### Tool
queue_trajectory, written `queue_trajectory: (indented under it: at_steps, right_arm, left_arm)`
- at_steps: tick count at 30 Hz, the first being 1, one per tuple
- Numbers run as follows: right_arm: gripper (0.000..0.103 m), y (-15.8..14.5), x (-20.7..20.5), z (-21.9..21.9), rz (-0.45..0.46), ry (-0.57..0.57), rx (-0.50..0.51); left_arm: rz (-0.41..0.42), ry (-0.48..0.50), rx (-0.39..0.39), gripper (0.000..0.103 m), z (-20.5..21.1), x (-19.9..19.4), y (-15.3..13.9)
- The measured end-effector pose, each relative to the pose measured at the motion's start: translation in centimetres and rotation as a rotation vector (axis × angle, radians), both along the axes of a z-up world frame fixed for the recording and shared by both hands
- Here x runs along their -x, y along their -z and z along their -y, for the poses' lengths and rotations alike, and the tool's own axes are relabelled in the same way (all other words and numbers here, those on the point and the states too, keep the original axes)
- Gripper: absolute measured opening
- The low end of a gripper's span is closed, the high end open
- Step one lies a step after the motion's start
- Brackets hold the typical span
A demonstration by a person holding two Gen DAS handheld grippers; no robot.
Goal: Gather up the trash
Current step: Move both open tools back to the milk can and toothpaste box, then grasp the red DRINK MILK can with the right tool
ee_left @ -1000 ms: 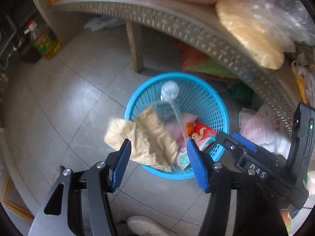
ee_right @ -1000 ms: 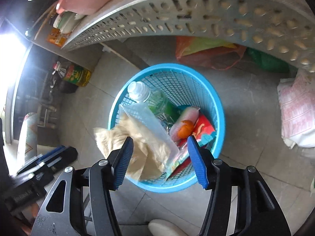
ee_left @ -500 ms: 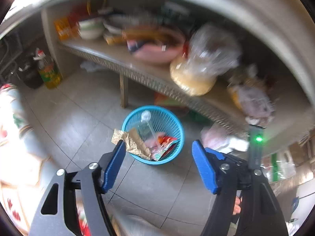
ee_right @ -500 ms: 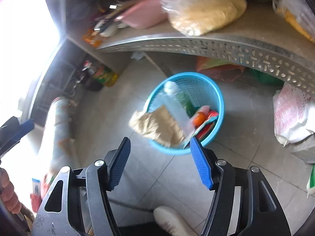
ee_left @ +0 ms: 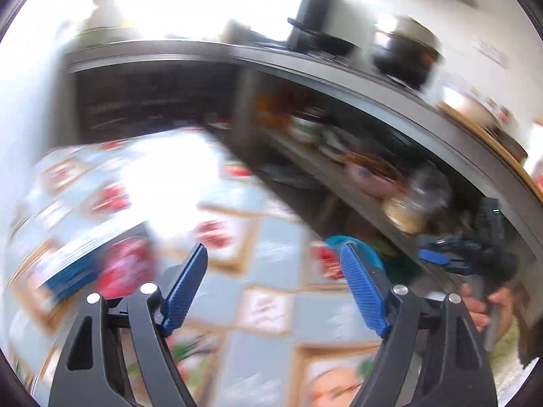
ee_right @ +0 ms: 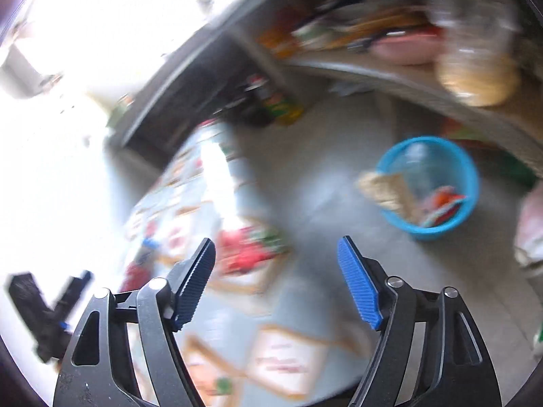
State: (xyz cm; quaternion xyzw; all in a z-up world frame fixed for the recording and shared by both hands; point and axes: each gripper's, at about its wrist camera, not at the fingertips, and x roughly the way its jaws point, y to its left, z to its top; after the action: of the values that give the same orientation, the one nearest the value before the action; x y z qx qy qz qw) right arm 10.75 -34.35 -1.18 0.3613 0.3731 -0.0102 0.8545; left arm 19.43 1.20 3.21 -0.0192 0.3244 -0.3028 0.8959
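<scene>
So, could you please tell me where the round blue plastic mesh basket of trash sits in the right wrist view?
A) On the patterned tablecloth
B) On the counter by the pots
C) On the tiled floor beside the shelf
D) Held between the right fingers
C: the round blue plastic mesh basket stands on the grey tiled floor, far from the open, empty right gripper.
</scene>
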Motion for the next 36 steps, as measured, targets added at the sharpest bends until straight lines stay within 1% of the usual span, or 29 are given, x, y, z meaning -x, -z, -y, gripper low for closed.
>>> queue_trajectory:
  at_steps: [2, 4, 6, 8, 11, 13, 14, 16, 17, 19, 21, 27, 30, 31, 32, 36]
  right_arm:
    - [0.076, -0.7, -2.2, -3.6, 0.007, -0.085, -0.025]
    - [0.077, -0.9, -4.6, -7.4, 0.001, -0.173, -0.048]
    - [0.078, -0.6, -7.0, -11.4, -0.025, -0.248, -0.075]
    - [0.078, 0.2, -9.2, -15.1, -0.056, -0.312, -0.108]
    - [0.078, 1.6, -12.1, -19.9, -0.11, -0.376, -0.158]
    - [0.078, 2.2, -13.8, -22.3, -0.137, -0.402, -0.171]
    - [0.078, 2.5, -14.8, -23.3, -0.156, -0.394, -0.175]
    - [0.078, 3.2, -16.4, -24.9, -0.184, -0.401, -0.185]
    - [0.078, 3.7, -17.2, -25.5, -0.216, -0.385, -0.176]
    - [0.078, 4.6, -18.3, -26.3, -0.245, -0.374, -0.167]
    - [0.078, 5.1, -18.9, -26.8, -0.267, -0.369, -0.16]
    - [0.077, 5.7, -19.6, -29.1, -0.306, -0.371, -0.116]
    - [0.07, 5.7, -20.0, -30.1, -0.311, -0.383, -0.094]
    - [0.065, 5.8, -20.1, -30.4, -0.313, -0.388, -0.082]
    - [0.064, 5.9, -20.2, -30.6, -0.314, -0.397, -0.083]
    - [0.063, 6.1, -20.8, -31.4, -0.313, -0.423, -0.065]
  left_arm:
    - [-0.008, -0.104, 0.015, 0.079, -4.0, 0.5, 1.0]
    - [-0.028, -0.186, 0.023, 0.079, -7.1, 0.8, 2.1]
    - [-0.041, -0.25, 0.036, 0.079, -9.5, 1.2, 3.0]
    - [-0.034, -0.28, 0.039, 0.079, -11.6, 1.5, 3.6]
    - [-0.023, -0.319, 0.009, 0.079, -12.9, 1.6, 4.2]
    - [-0.025, -0.333, 0.003, 0.079, -13.6, 1.4, 4.5]
    - [-0.028, -0.337, 0.007, 0.079, -14.0, 1.3, 4.6]
    - [-0.034, -0.34, 0.02, 0.079, -14.5, 1.1, 5.0]
    - [-0.04, -0.344, 0.024, 0.079, -14.9, 1.0, 5.2]
    - [-0.059, -0.346, 0.036, 0.079, -15.3, 0.8, 5.4]
    - [-0.081, -0.335, 0.04, 0.079, -15.4, 0.7, 5.9]
    - [-0.084, -0.326, 0.026, 0.079, -15.5, 0.8, 6.6]
    - [-0.08, -0.328, 0.024, 0.079, -15.6, 0.8, 6.6]
    - [-0.078, -0.333, 0.022, 0.079, -15.7, 0.8, 6.6]
    - [-0.078, -0.338, 0.021, 0.079, -15.8, 0.7, 6.7]
    - [-0.09, -0.352, 0.028, 0.079, -16.3, 0.6, 6.7]
